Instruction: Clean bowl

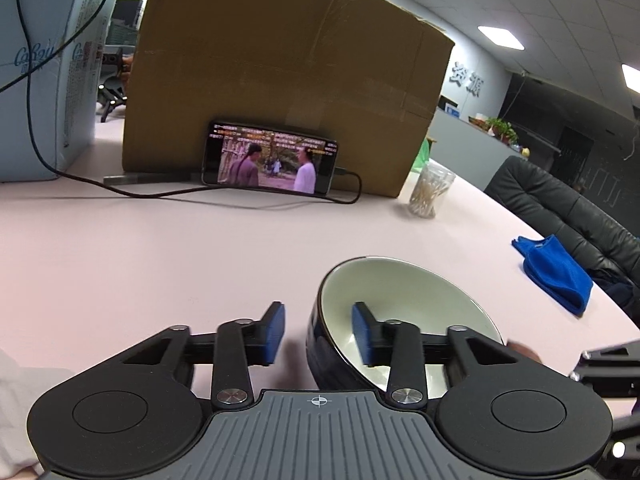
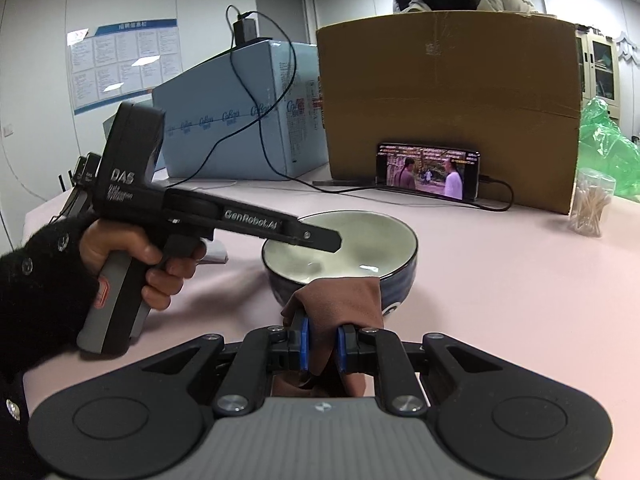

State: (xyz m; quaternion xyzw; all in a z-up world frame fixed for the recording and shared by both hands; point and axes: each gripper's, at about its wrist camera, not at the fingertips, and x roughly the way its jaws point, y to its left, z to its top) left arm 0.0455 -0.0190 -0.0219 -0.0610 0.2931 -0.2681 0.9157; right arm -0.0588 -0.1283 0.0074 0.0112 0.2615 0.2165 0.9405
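A bowl (image 1: 404,300), dark blue outside and off-white inside, stands on the pink table; it also shows in the right wrist view (image 2: 360,240). My left gripper (image 1: 319,332) is open and straddles the bowl's near-left rim, one finger inside and one outside. In the right wrist view the left gripper's finger (image 2: 316,238) reaches over the rim. My right gripper (image 2: 322,346) is shut on a brown cloth (image 2: 340,300), which drapes against the bowl's near outer wall.
A cardboard box (image 1: 288,80) with a phone (image 1: 270,160) leaning on it stands behind. A blue box (image 2: 240,128), charging cable (image 1: 160,194), jar of cotton swabs (image 1: 430,194), folded blue cloth (image 1: 556,274), green bag (image 2: 604,144) and black chair (image 1: 560,200) surround the table.
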